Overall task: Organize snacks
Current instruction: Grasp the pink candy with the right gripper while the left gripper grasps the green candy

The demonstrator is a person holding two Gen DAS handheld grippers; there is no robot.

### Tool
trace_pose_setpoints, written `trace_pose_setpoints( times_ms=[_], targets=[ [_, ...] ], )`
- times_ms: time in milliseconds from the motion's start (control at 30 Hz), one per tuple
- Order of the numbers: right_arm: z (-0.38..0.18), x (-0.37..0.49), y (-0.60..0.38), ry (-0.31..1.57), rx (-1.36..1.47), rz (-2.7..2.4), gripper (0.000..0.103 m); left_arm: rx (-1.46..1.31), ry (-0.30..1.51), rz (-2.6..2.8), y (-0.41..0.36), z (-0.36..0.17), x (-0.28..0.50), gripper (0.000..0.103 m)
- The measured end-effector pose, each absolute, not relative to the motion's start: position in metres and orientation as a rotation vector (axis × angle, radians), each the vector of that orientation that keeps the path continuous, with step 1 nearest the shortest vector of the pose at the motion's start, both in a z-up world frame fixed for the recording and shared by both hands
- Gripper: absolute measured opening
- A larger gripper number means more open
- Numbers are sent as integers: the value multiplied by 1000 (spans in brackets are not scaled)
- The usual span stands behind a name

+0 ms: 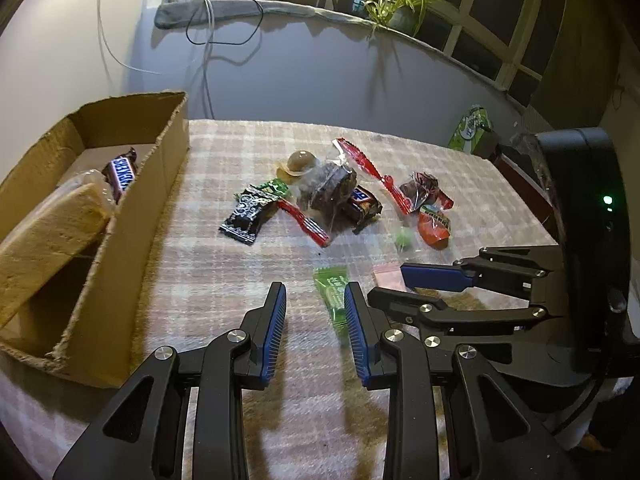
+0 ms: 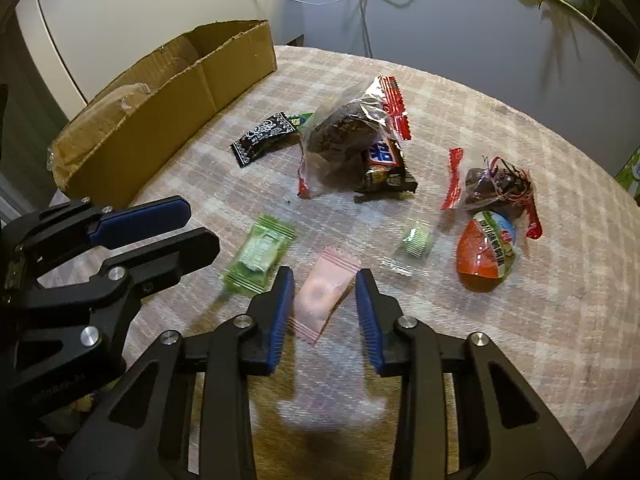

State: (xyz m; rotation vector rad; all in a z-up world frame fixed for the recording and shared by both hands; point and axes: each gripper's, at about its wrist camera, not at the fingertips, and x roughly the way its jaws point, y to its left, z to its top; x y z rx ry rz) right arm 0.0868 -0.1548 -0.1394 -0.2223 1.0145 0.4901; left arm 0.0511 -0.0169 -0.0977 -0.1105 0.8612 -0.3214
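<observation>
Several snacks lie on the checked tablecloth [image 2: 520, 320]. My right gripper [image 2: 325, 300] is open, its jaws either side of a pink candy packet [image 2: 320, 300], not closed on it. A green packet [image 2: 260, 256] lies just left of it. My left gripper [image 1: 316, 316] is open and empty; the green packet [image 1: 334, 292] lies beside its right finger. Further off are a black packet [image 1: 250, 212], a clear bag of dark cakes [image 1: 332, 192], a Snickers bar [image 2: 384, 160] and an orange-red jelly cup [image 2: 486, 252]. The cardboard box [image 1: 132, 232] at the left holds another Snickers [image 1: 120, 174] and a wrapped cake [image 1: 52, 228].
A small green candy [image 2: 416, 240] and a red-trimmed bag of dark snacks [image 2: 498, 184] lie at the right. A brown round sweet [image 1: 300, 162] sits behind the pile. The wall, cables and a potted plant [image 1: 396, 4] stand beyond the table's far edge.
</observation>
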Motion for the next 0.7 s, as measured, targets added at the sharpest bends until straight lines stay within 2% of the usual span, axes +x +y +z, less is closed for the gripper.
trace_pose_setpoints(
  times_ms=[167, 300, 400, 600, 700],
  targets=[
    [-140, 88, -160, 1006, -250, 482, 33, -101, 885, -341, -25, -104, 55, 29],
    [-139, 91, -171, 1009, -244, 486, 26, -69, 902, -338, -34, -108, 59, 30],
    [-139, 93, -178, 1011, -245, 478, 25, -22, 912, -319, -44, -112, 63, 39],
    [-139, 94, -183, 1008, -249, 482, 22, 69, 915, -288, -56, -117, 68, 39],
    [-139, 94, -182, 1006, -255, 486, 21, 99, 911, -288, -60, -118, 69, 31]
  ],
)
